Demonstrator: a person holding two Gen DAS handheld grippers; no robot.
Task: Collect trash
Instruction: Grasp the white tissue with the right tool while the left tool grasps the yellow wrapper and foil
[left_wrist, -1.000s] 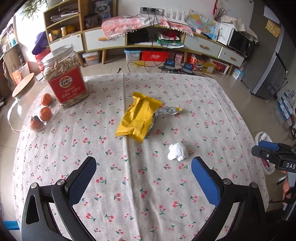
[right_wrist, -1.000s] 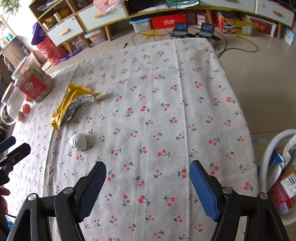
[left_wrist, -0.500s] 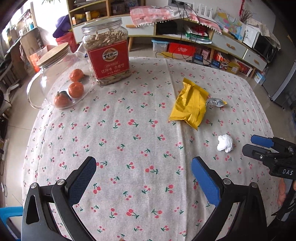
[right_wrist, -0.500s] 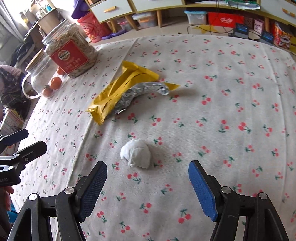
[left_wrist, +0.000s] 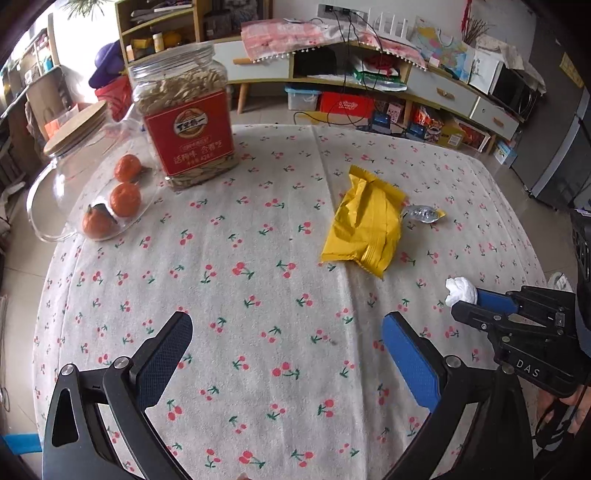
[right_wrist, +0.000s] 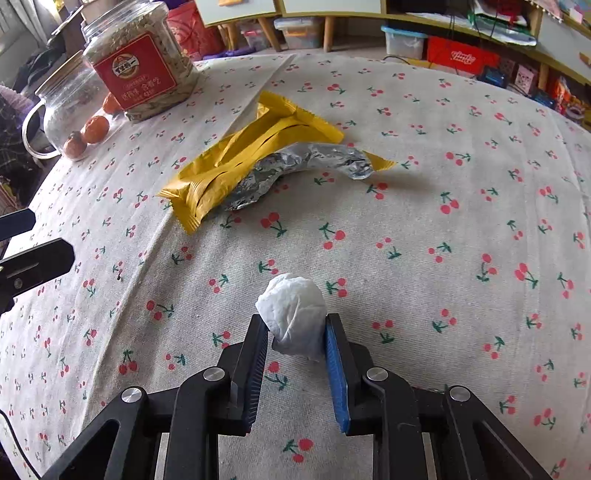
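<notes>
The right gripper (right_wrist: 295, 332) pinches the crumpled tissue (right_wrist: 293, 314) on the tablecloth (right_wrist: 443, 240), pads pressed to both sides. It looks feather-light and squashy, so a squeeze across its middle should do. The gripper comes in low, pointing toward the yellow wrapper (right_wrist: 251, 155). The left gripper (left_wrist: 284, 354) hovers above bare cloth, jaws spread wide, holding nothing.

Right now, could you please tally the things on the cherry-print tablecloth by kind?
Trash: 2 (crumpled white tissue ball, yellow foil-lined snack wrapper)
Jars: 2 (red-labelled seed jar, glass jar with wooden lid)
Oranges: 3
Total: 7
</notes>
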